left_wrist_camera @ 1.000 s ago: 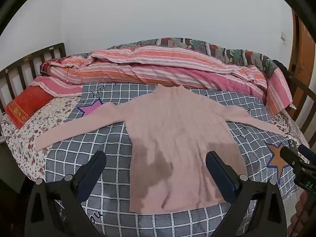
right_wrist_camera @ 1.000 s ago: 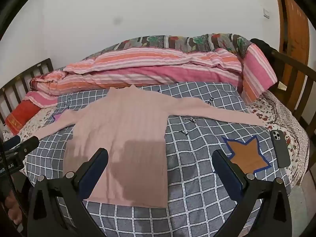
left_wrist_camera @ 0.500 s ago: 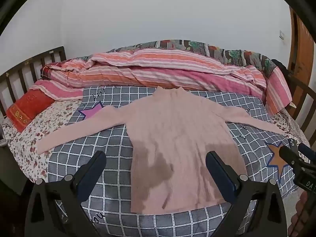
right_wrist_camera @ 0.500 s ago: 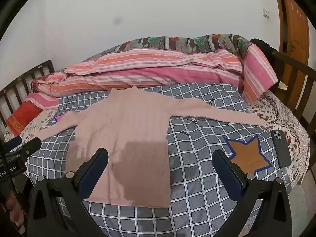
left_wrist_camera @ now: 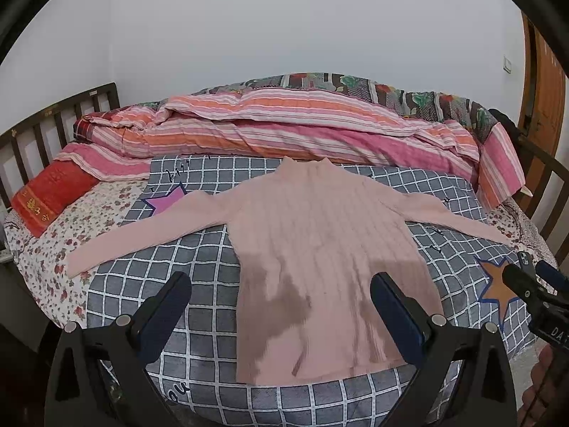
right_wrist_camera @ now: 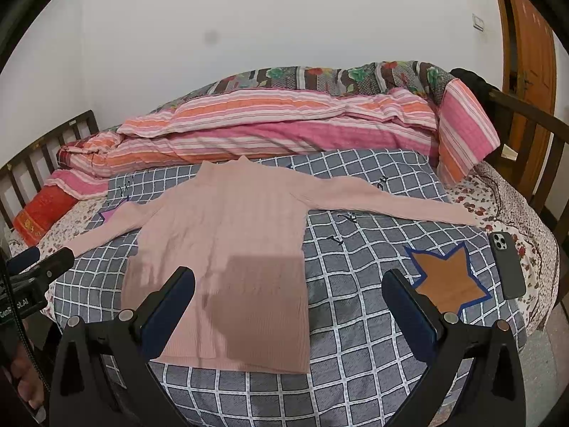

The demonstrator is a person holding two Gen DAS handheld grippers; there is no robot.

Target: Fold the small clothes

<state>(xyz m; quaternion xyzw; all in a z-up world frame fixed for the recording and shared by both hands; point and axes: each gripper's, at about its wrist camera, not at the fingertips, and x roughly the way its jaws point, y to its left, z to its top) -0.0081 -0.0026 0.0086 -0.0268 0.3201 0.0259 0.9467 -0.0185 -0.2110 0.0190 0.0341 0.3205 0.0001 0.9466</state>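
A pink ribbed long-sleeve sweater (left_wrist_camera: pixel 320 242) lies flat on a grey checked blanket (left_wrist_camera: pixel 156 295), collar away from me, both sleeves spread sideways. It also shows in the right wrist view (right_wrist_camera: pixel 231 242). My left gripper (left_wrist_camera: pixel 281 288) is open and empty, held above the sweater's hem. My right gripper (right_wrist_camera: pixel 288 291) is open and empty, above the sweater's lower right part and the blanket (right_wrist_camera: pixel 355 284). The right gripper's body shows at the left view's right edge (left_wrist_camera: pixel 533 291); the left gripper's body shows at the right view's left edge (right_wrist_camera: pixel 32 281).
A rolled striped pink quilt (left_wrist_camera: pixel 284 128) lies along the back of the bed. A red pillow (left_wrist_camera: pixel 49 192) sits at the left by the wooden headboard (left_wrist_camera: pixel 53 121). A dark phone (right_wrist_camera: pixel 508 263) lies at the right edge of the bed. A wooden door (right_wrist_camera: pixel 526 35) stands at the right.
Both grippers have tilted or lifted slightly, so the bed sits a little lower in view. The sweater has not moved and both grippers stay open.
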